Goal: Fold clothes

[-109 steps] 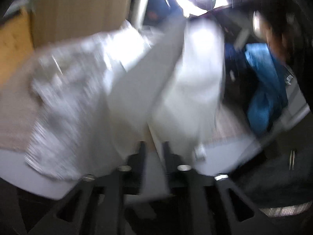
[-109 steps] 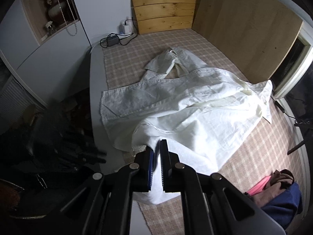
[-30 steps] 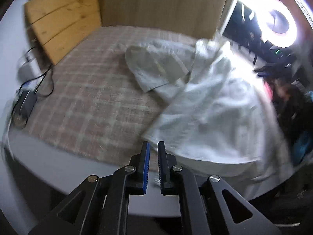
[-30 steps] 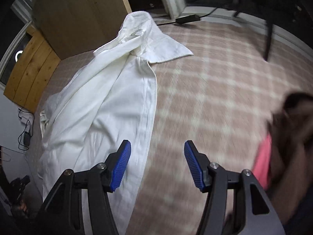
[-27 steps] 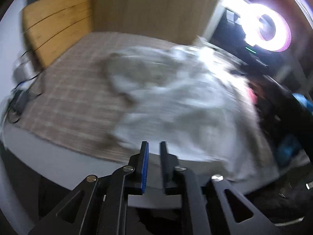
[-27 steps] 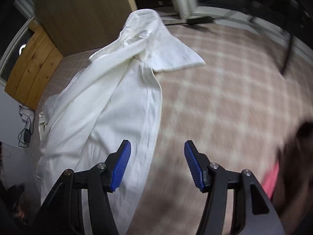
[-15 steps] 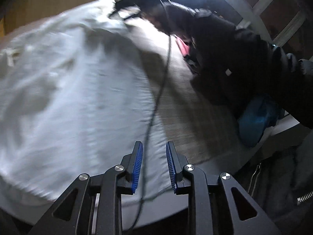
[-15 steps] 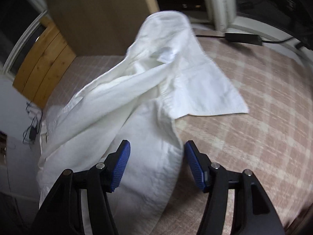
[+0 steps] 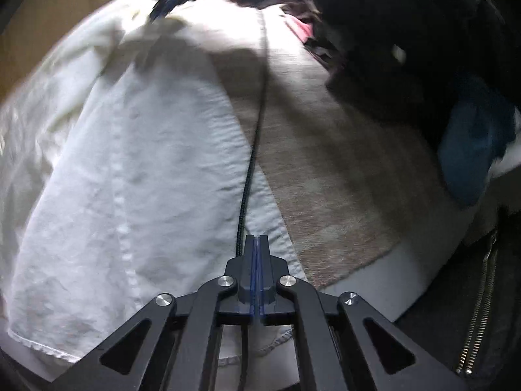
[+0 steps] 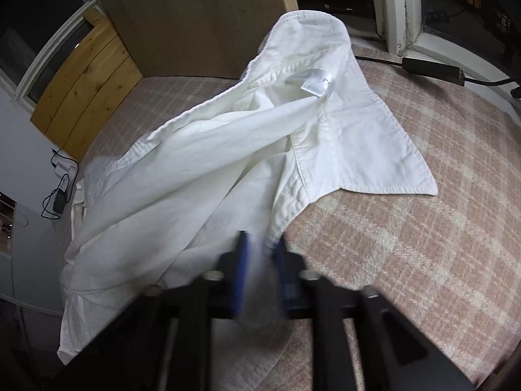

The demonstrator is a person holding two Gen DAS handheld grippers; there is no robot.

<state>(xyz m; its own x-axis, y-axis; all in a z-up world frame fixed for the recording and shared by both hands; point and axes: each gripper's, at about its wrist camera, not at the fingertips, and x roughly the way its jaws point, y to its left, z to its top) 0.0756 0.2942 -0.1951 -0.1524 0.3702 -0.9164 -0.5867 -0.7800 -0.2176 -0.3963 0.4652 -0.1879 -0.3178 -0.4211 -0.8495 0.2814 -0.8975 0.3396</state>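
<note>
While the white shirt (image 10: 202,163) lies spread over a pink plaid blanket (image 10: 423,244), both grippers sit low at its near edges. Seen from the right wrist, the shirt's collar (image 10: 309,42) is heaped up at the far side with a small label (image 10: 314,86) showing inside it, and one front panel fans out flat toward the right. The right gripper (image 10: 260,254) is blurred; its blue-padded fingers stand a little apart with the shirt's buttoned edge running down between them, but whether they pinch the cloth I cannot tell.

From the left wrist, the left gripper (image 9: 256,244) has its jaws pressed together, only a thin blue line of pad between them. It sits over the shirt's hem; whether any cloth is caught between the pads is unclear. A thin black cable (image 9: 250,163) runs from the fingertips away across the shirt and blanket. To the right lie a dark blue garment (image 9: 472,150) and a bit of pink cloth (image 9: 301,27), with a person's dark sleeve (image 9: 390,49) above them. Wooden boards (image 10: 84,91) stand behind the bed.
</note>
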